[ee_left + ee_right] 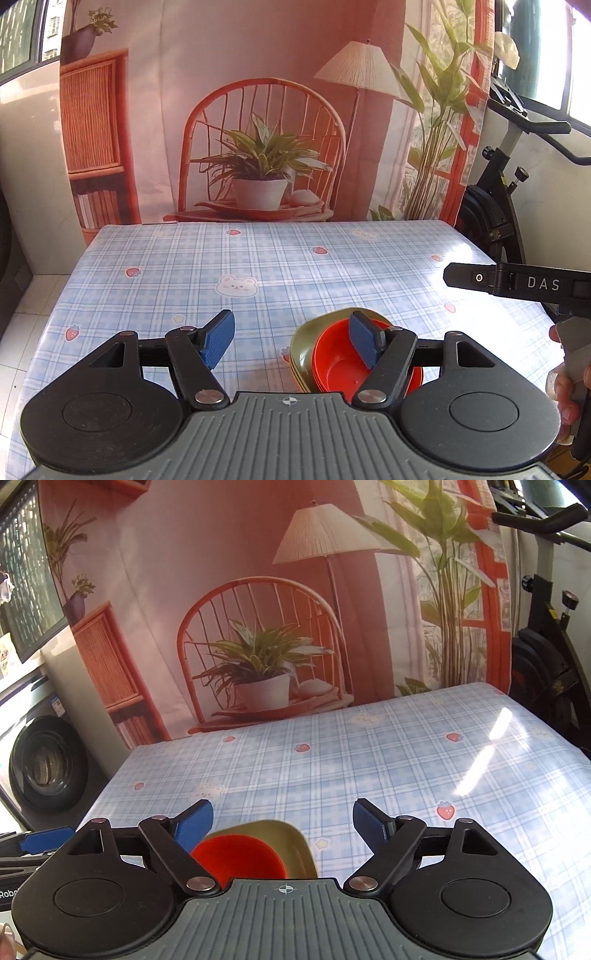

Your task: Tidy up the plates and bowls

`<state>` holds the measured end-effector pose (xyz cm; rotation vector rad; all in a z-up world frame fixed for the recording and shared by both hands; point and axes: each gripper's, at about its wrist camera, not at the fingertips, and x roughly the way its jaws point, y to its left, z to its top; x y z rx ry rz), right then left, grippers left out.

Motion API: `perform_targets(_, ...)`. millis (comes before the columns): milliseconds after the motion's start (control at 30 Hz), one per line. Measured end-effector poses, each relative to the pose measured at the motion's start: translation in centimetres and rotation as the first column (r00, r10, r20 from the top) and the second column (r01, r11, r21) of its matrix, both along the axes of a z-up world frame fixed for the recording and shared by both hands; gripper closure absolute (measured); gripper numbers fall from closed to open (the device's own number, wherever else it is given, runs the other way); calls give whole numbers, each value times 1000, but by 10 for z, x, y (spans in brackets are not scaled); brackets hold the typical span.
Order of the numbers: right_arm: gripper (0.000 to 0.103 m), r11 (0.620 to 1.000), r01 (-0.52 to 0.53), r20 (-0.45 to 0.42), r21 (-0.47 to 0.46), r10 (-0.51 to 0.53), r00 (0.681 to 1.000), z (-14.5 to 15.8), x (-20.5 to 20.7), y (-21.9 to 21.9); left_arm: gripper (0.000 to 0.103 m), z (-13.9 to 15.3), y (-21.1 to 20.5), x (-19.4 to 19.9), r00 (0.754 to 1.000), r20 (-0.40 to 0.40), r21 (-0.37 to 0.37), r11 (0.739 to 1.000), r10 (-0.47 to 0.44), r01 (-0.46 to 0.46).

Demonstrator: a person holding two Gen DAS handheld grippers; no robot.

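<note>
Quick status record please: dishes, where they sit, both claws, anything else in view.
dishes: red bowls nested, sitting in olive plates
stack place: near edge of table, on the checked cloth
left claw: open, nothing held; its right pad shows in front of the red bowls
right claw: open, nothing held; stack shows below its left pad
rest of table: no other dishes seen
background: printed backdrop, exercise bike at right

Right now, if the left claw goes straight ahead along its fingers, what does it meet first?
Probably the checked tablecloth. The open left claw points at bare cloth; the red bowls in the olive plate sit under its right finger, off that line. Depth is unclear.
</note>
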<state>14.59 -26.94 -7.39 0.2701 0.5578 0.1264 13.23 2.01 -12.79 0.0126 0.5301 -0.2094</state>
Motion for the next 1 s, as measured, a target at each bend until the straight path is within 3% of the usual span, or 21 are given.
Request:
perform_targets(33, 4, 1000, 3, 21, -9, -3, 1000, 10, -3, 0, 28, 9, 1, -4, 1000, 16, -2, 1000, 16, -16)
perform_targets(100, 0, 1000, 13, 68, -26, -11, 998, 33, -12, 0, 27, 27, 6, -14, 998, 52, -21, 999, 37, -36)
perform_targets(233, 0, 1000, 9, 110, 3, -9, 994, 73, -29, -5, 21, 62, 11, -34, 992, 115, -31, 998, 54, -51)
perform_targets(600, 0, 998, 49, 222, -24, -43, 974, 143, -98, -12, 20, 138, 5, -103, 943, 307, -8, 991, 128, -131)
perform_targets(767, 0, 996, 78, 253, -43, -65, 965, 160, -125, -15, 19, 154, 3, -130, 930, 349, -15, 993, 116, -118)
perform_targets(1000, 0, 992, 96, 274, -80, -70, 959, 168, -152, -11, 19, 158, 7, -152, 924, 350, -36, 988, 152, -149)
